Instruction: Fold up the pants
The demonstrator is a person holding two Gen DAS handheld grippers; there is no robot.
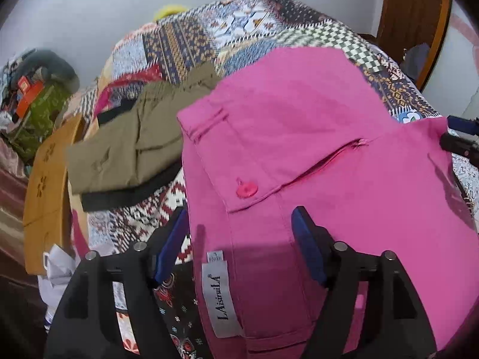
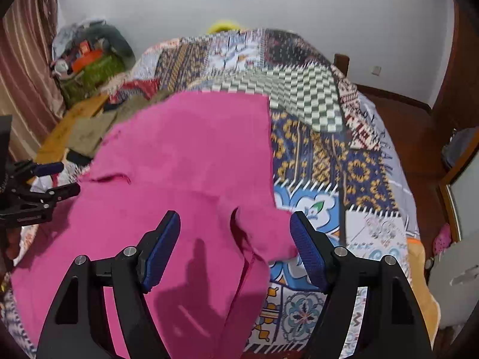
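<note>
Pink pants (image 1: 314, 137) lie spread on the patchwork bedspread (image 1: 239, 24), waistband toward me, with a pink button (image 1: 246, 191) and a white brand label (image 1: 220, 299). My left gripper (image 1: 239, 224) is open, its jaws straddling the waistband's left edge just above the cloth. In the right wrist view the pants (image 2: 185, 155) fill the left half. My right gripper (image 2: 235, 230) is open over a rumpled fold at their right edge. The left gripper also shows in the right wrist view (image 2: 57, 179), and the right gripper's tips show in the left wrist view (image 1: 461, 137).
Folded olive pants (image 1: 128, 137) lie on black cloth left of the pink pants. A wooden board (image 1: 45, 185) and a pile of bags (image 1: 36, 95) stand at the bed's left. A striped curtain (image 2: 24, 74) hangs left; a wooden door (image 1: 410, 21) is at the right.
</note>
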